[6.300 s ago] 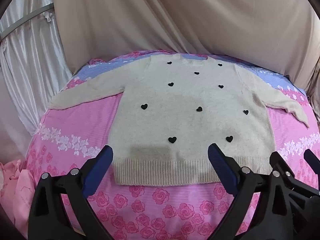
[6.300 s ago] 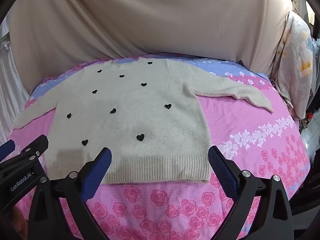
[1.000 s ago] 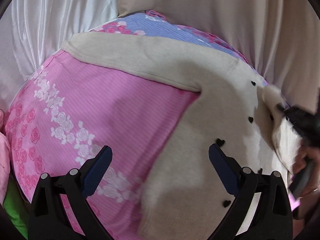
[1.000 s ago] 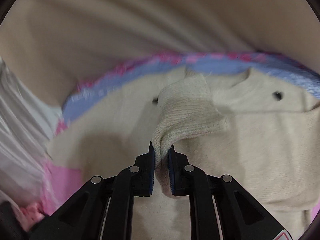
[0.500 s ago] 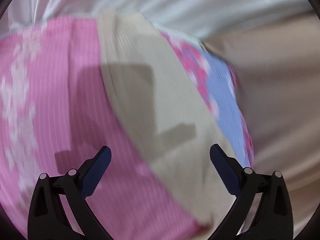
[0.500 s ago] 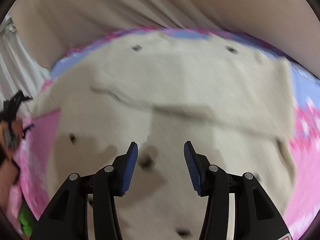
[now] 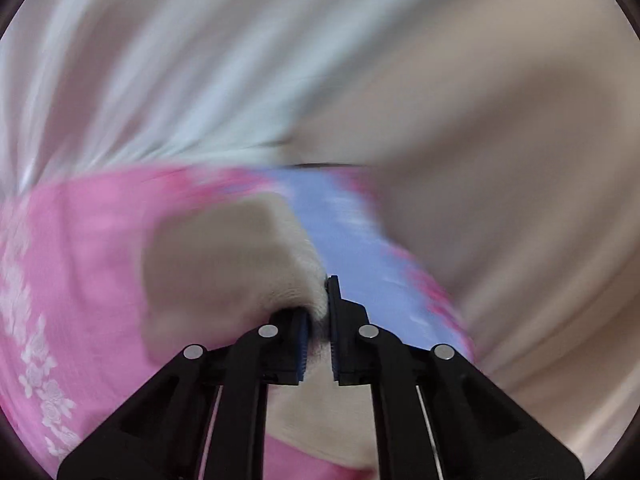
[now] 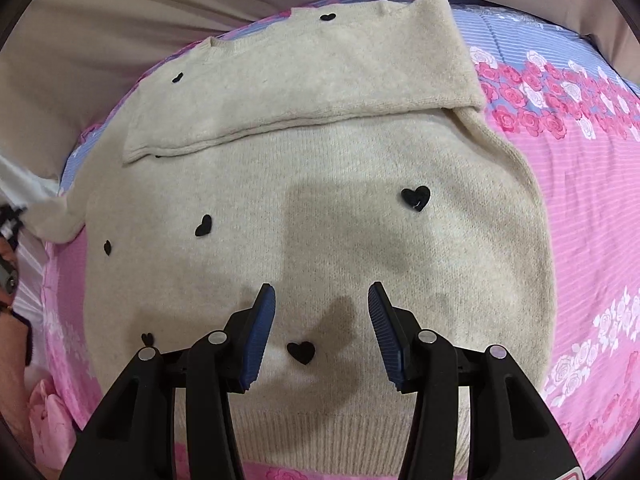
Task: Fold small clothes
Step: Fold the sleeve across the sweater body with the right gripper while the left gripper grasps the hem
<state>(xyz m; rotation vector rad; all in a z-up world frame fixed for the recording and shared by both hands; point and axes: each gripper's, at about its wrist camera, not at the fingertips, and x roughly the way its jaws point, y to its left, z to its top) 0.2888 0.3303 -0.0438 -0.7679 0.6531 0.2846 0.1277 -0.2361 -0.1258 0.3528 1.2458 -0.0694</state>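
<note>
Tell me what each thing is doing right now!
sweater: lying flat on the bedsheet, heart side up.
right sleeve: folded across the chest.
left sleeve: pinched at its end, not folded yet.
left gripper: shut on the left sleeve.
right gripper: open, above the sweater.
bedsheet: spread out.

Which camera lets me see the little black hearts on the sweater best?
The right wrist view. It looks down on the cream sweater, sharp, with black hearts dotted over it. The left wrist view is blurred and shows only a bit of cream knit pinched in the left gripper, with no hearts.
</note>
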